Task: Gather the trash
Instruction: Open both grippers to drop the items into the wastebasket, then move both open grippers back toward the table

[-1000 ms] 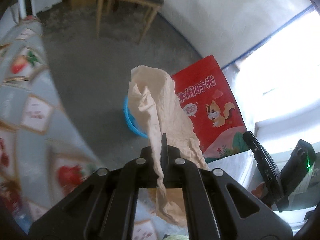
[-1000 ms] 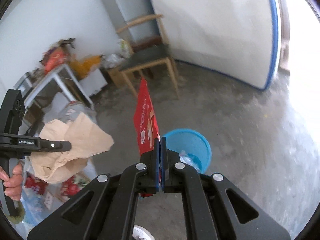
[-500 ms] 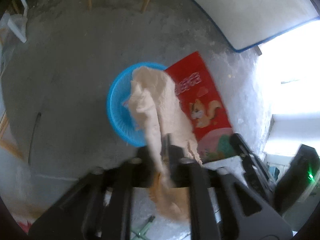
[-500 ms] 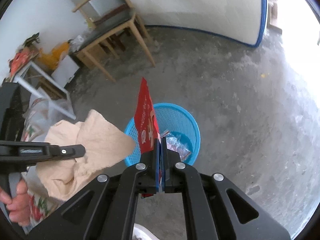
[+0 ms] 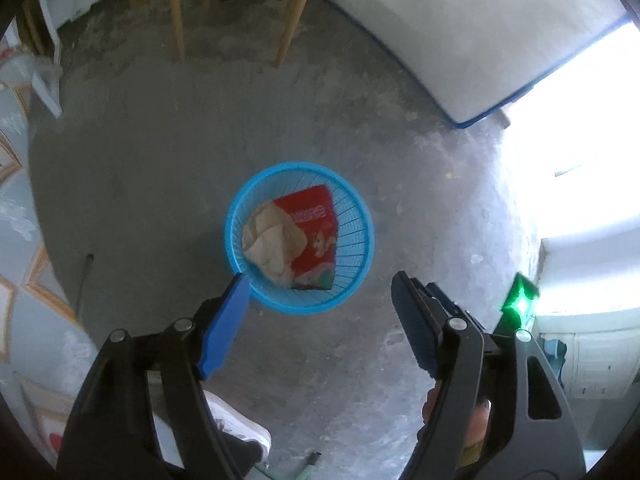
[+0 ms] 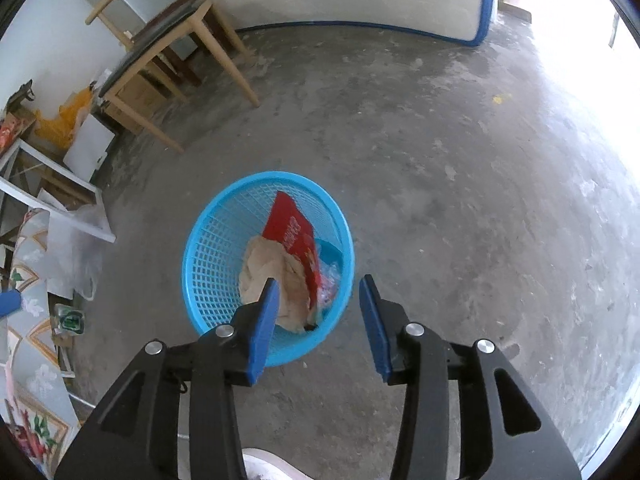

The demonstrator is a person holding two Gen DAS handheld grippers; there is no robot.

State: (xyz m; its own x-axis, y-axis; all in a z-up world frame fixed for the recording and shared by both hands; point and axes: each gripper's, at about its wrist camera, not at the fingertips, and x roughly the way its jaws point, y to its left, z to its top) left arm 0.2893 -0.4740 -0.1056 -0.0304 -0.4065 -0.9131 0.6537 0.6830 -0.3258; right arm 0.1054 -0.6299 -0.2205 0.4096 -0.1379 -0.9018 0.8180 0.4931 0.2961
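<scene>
The counter [image 5: 24, 248] with the fruit-picture cloth sits at the far left of both views, and the round edge of the lens cuts most of it off. The pictures on the cloth are too blurry to make out well.

In the middle of the grey floor [image 6: 440, 160] stands the blue basket [image 6: 208, 264]. Inside it lie the crumpled brown paper [image 6: 276, 276] and the red snack bag [image 6: 294, 236]. The paper lies on the left side and covers part of the bag. The bag has white writing on it, but the letters are too small and blurry to read. A little cartoon animal [image 5: 318, 243] shows on it in the left wrist view. Some other shiny trash [image 6: 330, 280] peeks out under the bag, and I cannot tell what it is.

The left gripper [image 5: 320, 296] hangs over the basket. Its jaws have just been opening; they stand wide apart and hold nothing. A bit of a white shoe [image 5: 240, 432] shows low down, mostly hidden behind the gripper.

The right gripper [image 6: 318, 300] also hangs over the basket. Its jaws have just been opening too; they stand partly open with nothing between them.

A wooden chair [image 6: 160, 40] stands at the back, with its top cut off. The doorway on the right is so bright that nothing can be seen there.
</scene>
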